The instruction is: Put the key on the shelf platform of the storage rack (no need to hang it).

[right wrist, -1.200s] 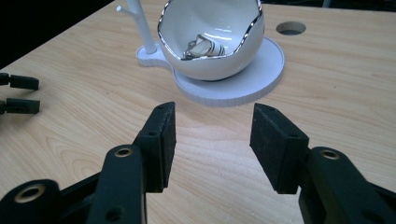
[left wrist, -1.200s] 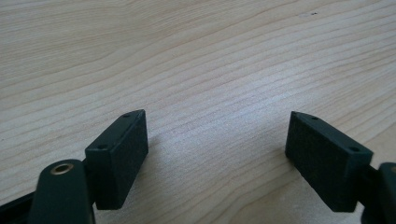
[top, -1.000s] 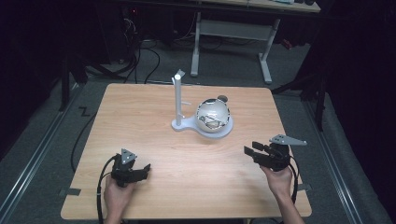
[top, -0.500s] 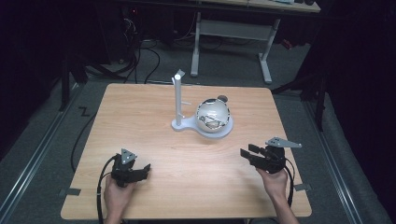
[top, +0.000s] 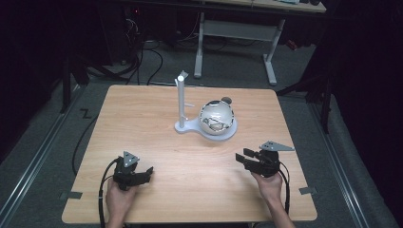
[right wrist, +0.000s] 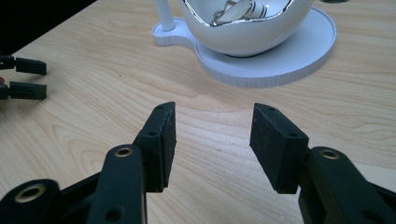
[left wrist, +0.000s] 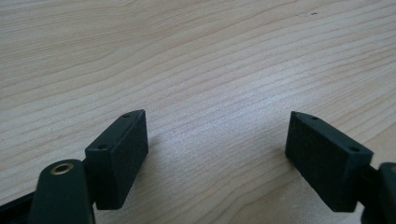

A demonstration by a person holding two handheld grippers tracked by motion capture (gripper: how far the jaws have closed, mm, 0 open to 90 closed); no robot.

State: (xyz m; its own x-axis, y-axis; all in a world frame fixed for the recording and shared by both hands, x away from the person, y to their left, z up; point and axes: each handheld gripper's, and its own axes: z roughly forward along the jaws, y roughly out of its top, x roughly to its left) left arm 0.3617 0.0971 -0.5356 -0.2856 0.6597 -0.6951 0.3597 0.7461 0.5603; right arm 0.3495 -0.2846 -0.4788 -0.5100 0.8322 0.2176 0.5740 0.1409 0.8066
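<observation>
High view: light wooden table; round white bowl-shaped vessel seated on flat white stand with upright post, centre. Left gripper and right gripper held near, jaws parted, empty.

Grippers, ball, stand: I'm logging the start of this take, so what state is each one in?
Left gripper: open, empty, low over the table.
Right gripper: open, empty, pointing toward the stand.
White ball: resting on the stand's round base, untouched.
White stand: post upright, base flat on the table.
</observation>
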